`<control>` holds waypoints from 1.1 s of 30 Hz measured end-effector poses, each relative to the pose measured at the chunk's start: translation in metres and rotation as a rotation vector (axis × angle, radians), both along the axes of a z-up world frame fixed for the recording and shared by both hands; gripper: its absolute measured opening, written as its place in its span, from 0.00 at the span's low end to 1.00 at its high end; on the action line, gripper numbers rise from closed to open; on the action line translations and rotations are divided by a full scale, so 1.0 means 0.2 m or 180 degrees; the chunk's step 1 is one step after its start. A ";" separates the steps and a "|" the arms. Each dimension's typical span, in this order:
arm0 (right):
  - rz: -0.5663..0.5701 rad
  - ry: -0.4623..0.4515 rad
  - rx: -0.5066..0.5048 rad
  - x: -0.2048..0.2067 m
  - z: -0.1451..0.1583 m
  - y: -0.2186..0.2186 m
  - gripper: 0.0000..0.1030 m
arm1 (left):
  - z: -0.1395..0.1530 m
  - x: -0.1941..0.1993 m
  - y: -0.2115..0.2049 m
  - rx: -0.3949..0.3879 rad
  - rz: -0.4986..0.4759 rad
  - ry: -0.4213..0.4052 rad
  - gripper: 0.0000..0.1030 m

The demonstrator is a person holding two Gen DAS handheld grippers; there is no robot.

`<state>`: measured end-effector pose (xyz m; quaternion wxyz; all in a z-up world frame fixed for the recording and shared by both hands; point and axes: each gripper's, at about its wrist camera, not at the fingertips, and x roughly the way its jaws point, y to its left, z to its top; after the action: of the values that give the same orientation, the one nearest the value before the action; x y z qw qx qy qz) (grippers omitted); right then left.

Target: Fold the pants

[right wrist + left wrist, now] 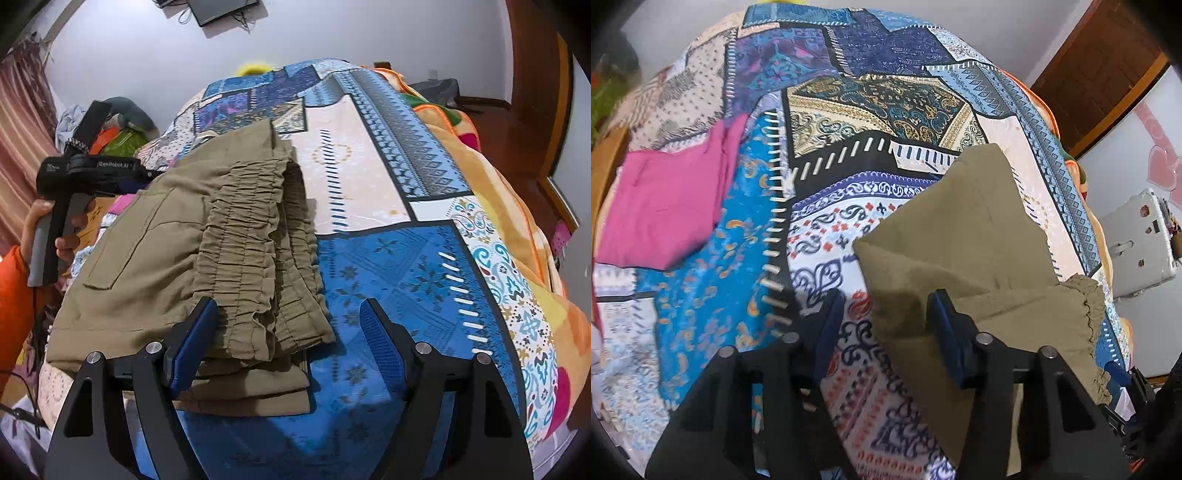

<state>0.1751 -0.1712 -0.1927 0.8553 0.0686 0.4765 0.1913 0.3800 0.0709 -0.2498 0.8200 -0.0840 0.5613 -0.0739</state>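
Olive-green pants [964,236] lie folded on a patchwork bedspread [820,170]. In the right wrist view the pants [184,251] show their gathered elastic waistband [255,243] and a pocket, stacked in layers. My left gripper [886,314] is open above the pants' left edge, its right finger over the cloth. My right gripper [288,325] is open, its left finger over the waistband edge, its right finger over the bedspread [406,266]. The left gripper's body [92,173] and the hand holding it show at the left of the right wrist view.
A folded pink garment [668,206] lies on the bed to the left. An orange blanket [517,206] runs along the bed's right side. A white suitcase [1141,243] stands by the wall, and a wooden door [1100,74] is behind.
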 end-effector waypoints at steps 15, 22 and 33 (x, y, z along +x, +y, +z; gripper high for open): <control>-0.0040 -0.0056 -0.0249 0.09 0.07 -0.02 0.73 | 0.13 -0.26 0.10 0.0158 0.0265 -0.0378 0.06; 0.0040 -0.0232 -0.0216 0.06 0.18 0.01 0.73 | 0.24 -0.69 0.13 0.0655 0.0232 -0.0622 0.06; 0.0322 -0.0052 -0.0165 -0.02 0.06 0.25 0.58 | 0.21 -1.08 0.23 0.0258 0.0432 -0.0493 0.06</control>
<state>0.1714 -0.1214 -0.1800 0.8499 0.0207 0.4771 0.2225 0.1641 0.1178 -0.2084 0.8667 -0.0826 0.4919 -0.0017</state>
